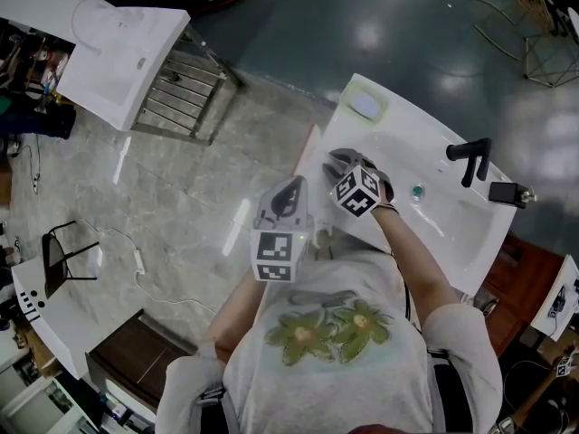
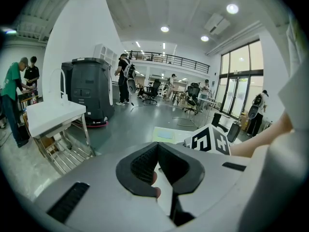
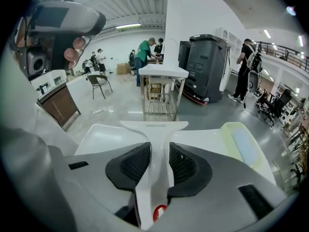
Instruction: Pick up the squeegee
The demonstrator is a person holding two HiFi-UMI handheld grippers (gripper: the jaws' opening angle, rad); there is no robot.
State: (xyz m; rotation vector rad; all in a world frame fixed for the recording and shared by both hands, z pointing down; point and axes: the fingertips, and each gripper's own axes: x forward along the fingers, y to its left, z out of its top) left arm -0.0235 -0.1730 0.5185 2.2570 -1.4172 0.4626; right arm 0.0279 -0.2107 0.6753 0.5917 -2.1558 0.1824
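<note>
Underfoot, a glossy grey floor (image 1: 271, 89), bright with lamp reflections.

At right, a long white sink surface (image 1: 452, 220), running from near right to far left. At far left, well apart, a second white sink (image 1: 118, 52) on a metal rack (image 1: 181, 93).

At the near edge of the head view, a pale shirt (image 1: 335, 333) with a green flower print, both arms reaching forward from it.

Left gripper (image 1: 288, 193): hangs just off the left edge of the sink surface, over the floor. Fingers (image 2: 140, 163) closed tip to tip, with nothing between them.

Right gripper (image 1: 344, 163): hovers above the left part of the sink surface, just right of the left gripper. Fingers (image 3: 135, 166) clamped from both sides on a white handle.

Squeegee (image 3: 154, 139): white and T-shaped, held in the right gripper. Handle runs between the two black pads; the wide blade sticks out past the fingertips, above the basin's far rim.

On the right side of the sink surface, a black faucet (image 1: 472, 156), upright.

At the far end of the sink surface, a pale yellow-green tray (image 1: 365, 105) with a bluish pad lying in it.

In the basin between faucet and right gripper, a small green drain (image 1: 417, 191).
</note>
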